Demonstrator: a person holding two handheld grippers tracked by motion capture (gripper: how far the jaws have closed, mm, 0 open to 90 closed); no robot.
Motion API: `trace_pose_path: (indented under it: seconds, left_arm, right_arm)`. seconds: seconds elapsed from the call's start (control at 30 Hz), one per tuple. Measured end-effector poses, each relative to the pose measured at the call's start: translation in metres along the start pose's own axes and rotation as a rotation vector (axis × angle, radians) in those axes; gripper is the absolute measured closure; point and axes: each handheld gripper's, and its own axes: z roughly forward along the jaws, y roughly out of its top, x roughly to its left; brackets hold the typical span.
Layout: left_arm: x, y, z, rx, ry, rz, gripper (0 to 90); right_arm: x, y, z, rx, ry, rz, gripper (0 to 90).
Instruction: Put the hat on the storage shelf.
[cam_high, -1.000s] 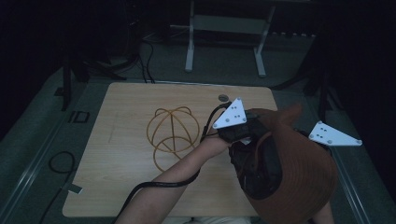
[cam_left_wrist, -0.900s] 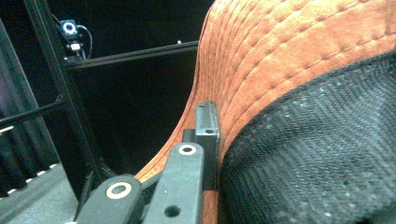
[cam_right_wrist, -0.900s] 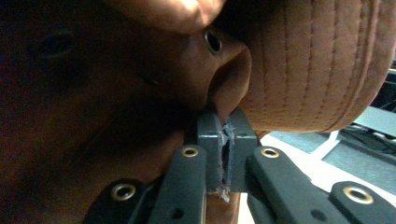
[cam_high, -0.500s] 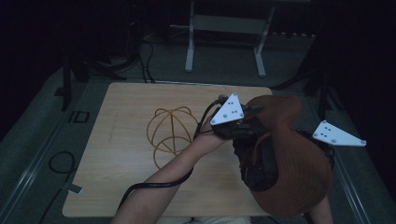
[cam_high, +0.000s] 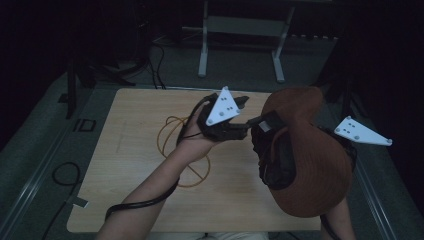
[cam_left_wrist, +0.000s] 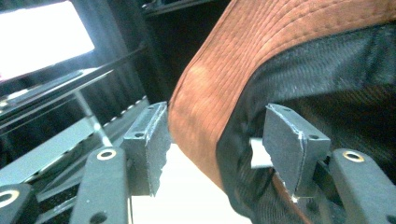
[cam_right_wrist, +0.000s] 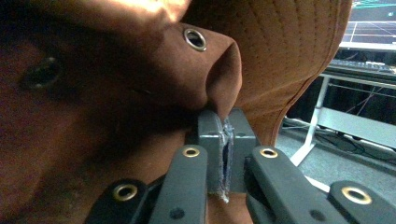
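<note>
**Left jaws let go of the hat brim as the hat swings up**

Since a second ago the left gripper (cam_high: 245, 116) has travelled up and across the desk (cam_high: 125, 165) toward the far right, off the yellow wire ring (cam_high: 172, 137), and its jaws have just been opening. In the left gripper view the brown hat (cam_high: 305, 160) brim hangs between the two pads without being pressed, nearer the left one, the dark lining just before the right one. I take this as a release or a regrip on the brim, so the right gripper now carries the hat alone. Its jaws (cam_right_wrist: 223, 154) are pinched tight on a fold of the crown just below a metal eyelet (cam_right_wrist: 195, 39). In the high view the hat hides the right gripper's front, leaving its grey plate (cam_high: 361, 131) visible. The room beyond is dark; the stand legs (cam_high: 240, 45) are barely readable.
</note>
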Motion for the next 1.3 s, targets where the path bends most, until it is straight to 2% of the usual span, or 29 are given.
trace_pose_path:
  seconds: [0.13, 0.27, 0.33, 0.37, 0.5, 0.57, 0.63, 0.67, 0.7, 0.77, 0.8, 0.83, 0.87, 0.9, 1.0, 1.03, 1.07, 1.13, 1.23, 1.3]
  left_arm:
    - [0.013, -0.007, -0.034, 0.015, 0.04, 0.0, 39.4]
    - [0.025, -0.02, -0.066, 0.04, 0.088, -0.021, 39.4]
    - [0.03, -0.026, -0.08, 0.048, 0.087, -0.04, 39.5]
    - [0.032, -0.029, -0.087, 0.05, 0.101, -0.051, 39.5]
    - [0.037, -0.045, -0.108, 0.061, 0.117, -0.062, 40.3]
    - [0.039, -0.056, -0.118, 0.08, 0.132, -0.066, 40.3]
    - [0.042, -0.068, -0.129, 0.085, 0.137, -0.089, 40.1]
    - [0.043, -0.074, -0.134, 0.082, 0.144, -0.099, 39.6]
    - [0.044, -0.081, -0.14, 0.072, 0.149, -0.112, 39.6]
    - [0.046, -0.096, -0.151, 0.071, 0.166, -0.132, 39.9]
    - [0.045, -0.101, -0.154, 0.074, 0.164, -0.131, 41.1]
    - [0.043, -0.11, -0.158, 0.093, 0.191, -0.104, 40.9]
    - [0.041, -0.122, -0.165, 0.097, 0.199, -0.095, 40.3]
    - [0.041, -0.122, -0.165, 0.097, 0.199, -0.095, 38.8]
    - [0.041, -0.141, -0.178, 0.096, 0.215, -0.129, 37.3]
    - [0.04, -0.149, -0.183, 0.104, 0.233, -0.138, 32.5]
    - [0.04, -0.154, -0.185, 0.105, 0.228, -0.149, 29.5]
    - [0.039, -0.169, -0.191, 0.127, 0.24, -0.167, 26.6]
    - [0.036, -0.194, -0.197, 0.133, 0.254, -0.201, 14.0]
    - [0.034, -0.21, -0.201, 0.117, 0.281, -0.233, 7.9]
  right_arm:
    - [0.001, 0.009, 0.009, -0.011, 0.0, -0.007, 87.7]
    - [0.006, 0.017, 0.02, -0.016, 0.015, -0.016, 87.7]
    - [0.011, 0.022, 0.03, -0.014, 0.012, -0.03, 87.6]
    - [0.011, 0.022, 0.03, -0.014, 0.012, -0.03, 87.6]
    - [0.017, 0.027, 0.052, -0.002, 0.028, -0.039, 87.6]
    - [0.018, 0.028, 0.057, 0.003, 0.032, -0.04, 87.6]
    - [0.02, 0.031, 0.066, 0.008, 0.036, -0.046, 87.6]
    - [0.023, 0.034, 0.076, 0.012, 0.037, -0.06, 87.6]
    - [0.023, 0.034, 0.076, 0.012, 0.037, -0.06, 87.6]
    - [0.025, 0.038, 0.087, 0.02, 0.036, -0.069, 87.6]
    - [0.026, 0.04, 0.094, 0.025, 0.039, -0.07, 87.6]
    - [0.027, 0.042, 0.104, 0.032, 0.037, -0.074, 87.6]
    - [0.027, 0.042, 0.107, 0.036, 0.038, -0.074, 87.6]
    - [0.028, 0.043, 0.112, 0.042, 0.042, -0.073, 87.6]
    - [0.029, 0.043, 0.122, 0.05, 0.048, -0.067, 87.6]
    - [0.033, 0.044, 0.13, 0.053, 0.052, -0.065, 87.6]
    - [0.034, 0.045, 0.133, 0.052, 0.054, -0.064, 87.6]
    - [0.037, 0.046, 0.137, 0.053, 0.056, -0.066, 87.6]
    - [0.049, 0.049, 0.15, 0.066, 0.062, -0.081, 87.6]
    - [0.062, 0.05, 0.166, 0.097, 0.096, -0.088, 87.5]
